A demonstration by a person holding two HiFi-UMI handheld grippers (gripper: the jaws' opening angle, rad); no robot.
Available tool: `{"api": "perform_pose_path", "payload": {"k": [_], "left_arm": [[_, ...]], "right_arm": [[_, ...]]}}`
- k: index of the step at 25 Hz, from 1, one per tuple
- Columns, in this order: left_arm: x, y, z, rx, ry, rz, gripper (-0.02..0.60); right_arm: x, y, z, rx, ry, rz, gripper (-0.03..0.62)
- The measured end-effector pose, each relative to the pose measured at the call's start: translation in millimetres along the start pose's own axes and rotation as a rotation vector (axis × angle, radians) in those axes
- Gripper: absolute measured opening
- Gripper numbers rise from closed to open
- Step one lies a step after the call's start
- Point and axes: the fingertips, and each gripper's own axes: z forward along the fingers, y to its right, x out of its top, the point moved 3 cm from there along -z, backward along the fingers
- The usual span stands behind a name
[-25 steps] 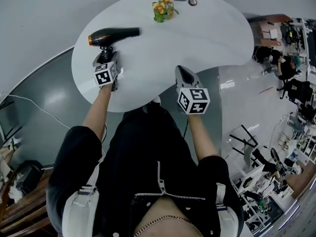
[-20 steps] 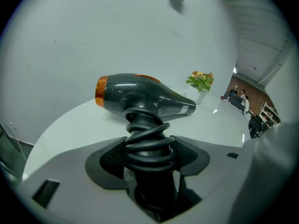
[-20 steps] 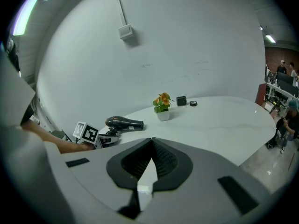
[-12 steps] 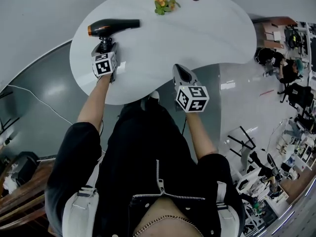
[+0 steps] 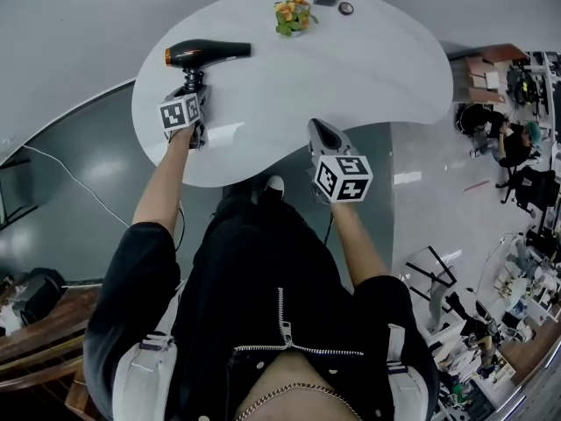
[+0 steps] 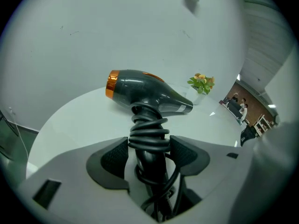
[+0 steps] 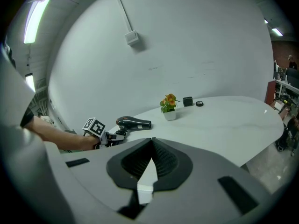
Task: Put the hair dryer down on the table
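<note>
While the left tool (image 6: 149,155) clamps the cord-wrapped handle of the hair dryer (image 6: 145,93), the dryer is over the left part of the table (image 5: 351,68), near its edge; I cannot tell whether it touches the surface. The right tool (image 7: 150,160) is closed on nothing, beside the table's near rim. As I judge it, the coiled cord (image 6: 148,129) could catch a pad at release and drag the dryer, or the round barrel could roll toward the edge. The barrel's long axis runs left to right, with the orange rear end leftward and the nozzle toward the flower pot (image 5: 294,16). The handle points back into the tool.
</note>
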Motion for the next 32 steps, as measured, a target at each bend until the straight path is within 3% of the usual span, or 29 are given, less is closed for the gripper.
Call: {"api": "perform_pose_path", "payload": {"k": [3, 7, 11, 15, 23, 32], "left_arm": [[-5, 0, -17, 0.011, 0.033, -0.036, 0.280], [-8, 4, -45, 0.019, 0.071, -0.024, 0.268], [-13, 11, -81, 0.012, 0.118, -0.015, 0.159], [-23, 29, -115, 0.020, 0.141, 0.055, 0.048], [-35, 78, -189, 0.026, 0.298, 0.121, 0.035], [-24, 125, -260, 0.003, 0.476, 0.215, 0.035]], "right_arm": [[-5, 0, -5, 0.019, 0.000, 0.007, 0.005], [-9, -1, -7, 0.050, 0.006, -0.002, 0.005], [-13, -6, -9, 0.088, 0.017, 0.008, 0.005], [-14, -15, -14, 0.124, 0.022, -0.020, 0.005], [-18, -40, -26, 0.199, 0.053, -0.139, 0.003], [3, -68, -45, 0.269, 0.170, -0.231, 0.003]]}}
